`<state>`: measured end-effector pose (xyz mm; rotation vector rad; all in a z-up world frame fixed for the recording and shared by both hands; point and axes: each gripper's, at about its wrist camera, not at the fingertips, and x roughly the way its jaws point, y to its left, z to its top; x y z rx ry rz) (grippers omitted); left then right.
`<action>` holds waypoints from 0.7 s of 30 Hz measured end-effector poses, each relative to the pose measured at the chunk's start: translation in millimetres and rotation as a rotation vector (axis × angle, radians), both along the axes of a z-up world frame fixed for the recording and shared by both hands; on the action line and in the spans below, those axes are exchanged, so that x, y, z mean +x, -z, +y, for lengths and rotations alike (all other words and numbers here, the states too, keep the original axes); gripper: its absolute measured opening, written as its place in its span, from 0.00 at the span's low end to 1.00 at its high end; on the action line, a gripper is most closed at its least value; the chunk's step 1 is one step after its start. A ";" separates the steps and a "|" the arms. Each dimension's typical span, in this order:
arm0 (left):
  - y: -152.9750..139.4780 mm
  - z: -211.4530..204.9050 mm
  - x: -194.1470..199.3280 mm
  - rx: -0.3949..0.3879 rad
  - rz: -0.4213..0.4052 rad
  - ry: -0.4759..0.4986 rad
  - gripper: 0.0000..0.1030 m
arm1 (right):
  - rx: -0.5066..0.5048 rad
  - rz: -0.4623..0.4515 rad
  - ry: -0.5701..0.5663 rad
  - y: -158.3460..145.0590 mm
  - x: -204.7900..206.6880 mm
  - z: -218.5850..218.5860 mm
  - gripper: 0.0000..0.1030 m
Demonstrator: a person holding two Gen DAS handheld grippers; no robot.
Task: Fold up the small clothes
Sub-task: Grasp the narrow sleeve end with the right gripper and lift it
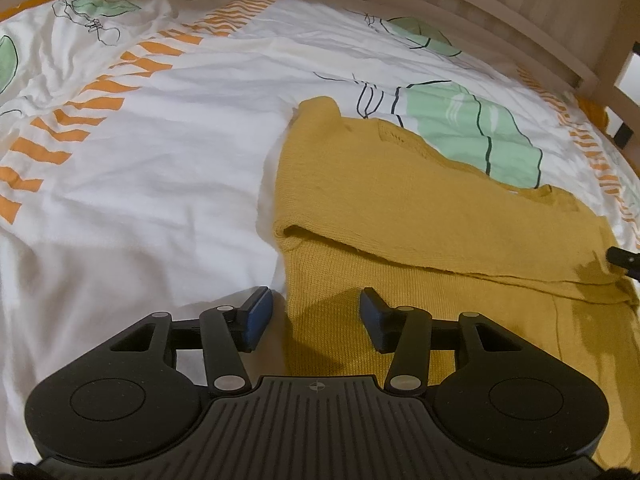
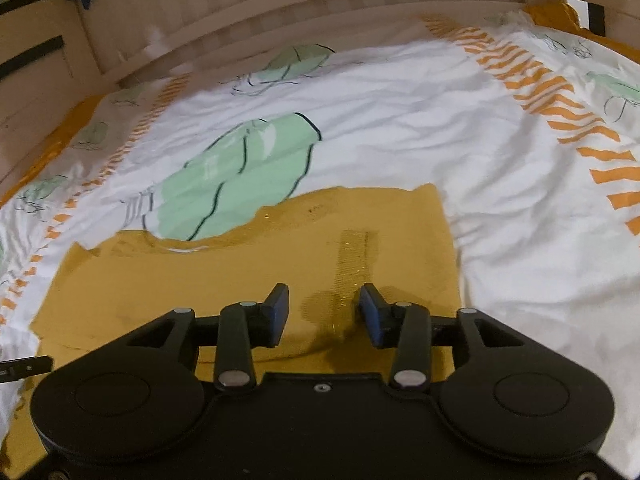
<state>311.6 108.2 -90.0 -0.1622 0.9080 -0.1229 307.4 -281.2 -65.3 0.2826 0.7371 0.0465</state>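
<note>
A mustard-yellow knitted garment (image 1: 400, 216) lies on the bed, partly folded, with one layer lapped over the lower part. My left gripper (image 1: 316, 316) is open and empty, hovering over the garment's left edge. In the right wrist view the same garment (image 2: 240, 268) spreads flat below my right gripper (image 2: 324, 312), which is open and empty above its near part. A tip of the right gripper (image 1: 622, 258) shows at the right edge of the left wrist view, and a tip of the left gripper (image 2: 24, 366) shows at the left edge of the right wrist view.
The bed cover (image 1: 160, 184) is white with orange stripes and green cactus prints, and is wrinkled. A pale wooden bed rail (image 2: 320, 4) runs along the far side. An orange sheet (image 2: 560, 12) shows at the corners.
</note>
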 end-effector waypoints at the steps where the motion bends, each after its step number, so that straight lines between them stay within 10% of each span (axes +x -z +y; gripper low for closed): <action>1: -0.1 -0.1 0.0 0.000 0.000 -0.001 0.46 | 0.002 0.003 0.006 1.6 0.1 -1.1 0.50; 8: 0.4 -1.6 -0.2 0.008 -0.004 0.001 0.47 | 0.049 0.006 0.018 5.4 3.9 -3.4 0.51; 11: 0.4 -2.2 -0.8 0.008 -0.004 0.000 0.47 | 0.052 0.005 -0.005 2.0 5.7 2.2 0.13; 21: 0.5 -3.3 -1.2 0.010 -0.005 0.000 0.48 | 0.041 -0.120 -0.010 -40.6 -25.8 -2.4 0.12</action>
